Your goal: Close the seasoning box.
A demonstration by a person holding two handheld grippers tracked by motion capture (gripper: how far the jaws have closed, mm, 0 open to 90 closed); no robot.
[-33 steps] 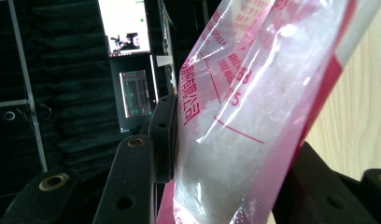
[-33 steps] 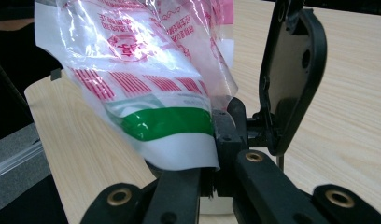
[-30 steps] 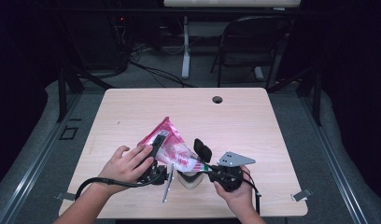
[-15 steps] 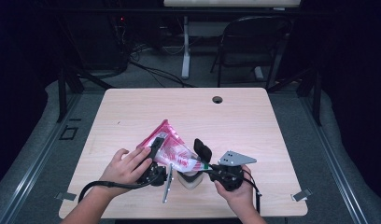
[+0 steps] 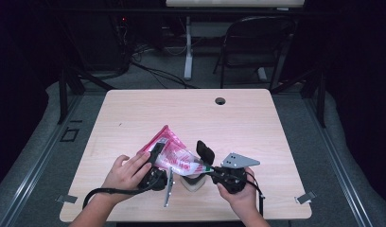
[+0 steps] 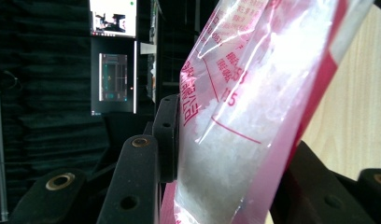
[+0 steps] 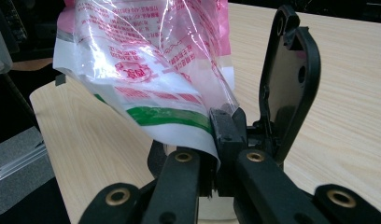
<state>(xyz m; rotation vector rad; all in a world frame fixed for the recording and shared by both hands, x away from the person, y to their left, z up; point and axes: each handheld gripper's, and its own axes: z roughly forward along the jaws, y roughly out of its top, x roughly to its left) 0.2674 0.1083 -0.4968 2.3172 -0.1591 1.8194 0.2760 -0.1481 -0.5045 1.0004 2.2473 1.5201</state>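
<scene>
- At the near edge of the light wooden table, two hands come in from six o'clock, each one holding a black two-jaw gripper.
- The right gripper is clamped on the white and green edge of a clear plastic bag with pink and red print; in the right gripper view the jaws are pressed together on this edge of the bag.
- The left gripper holds the same bag from about nine o'clock. In the left gripper view its jaws stand on both sides of the bag's full part, which has white grains inside, and the pads press on it.
- The bag is lifted and tilted between the two grippers, above the near middle of the table, with its far tip toward eleven o'clock.
- Under the bag, close to the right gripper, stands a small pale bowl-like thing; I cannot tell exactly what it is.
- I judge the step is to hold the bag steady for pouring or opening. The next move needs a firm right grip while the left one tips the bag carefully.
- Far at twelve o'clock there is a round dark hole in the table.
</scene>
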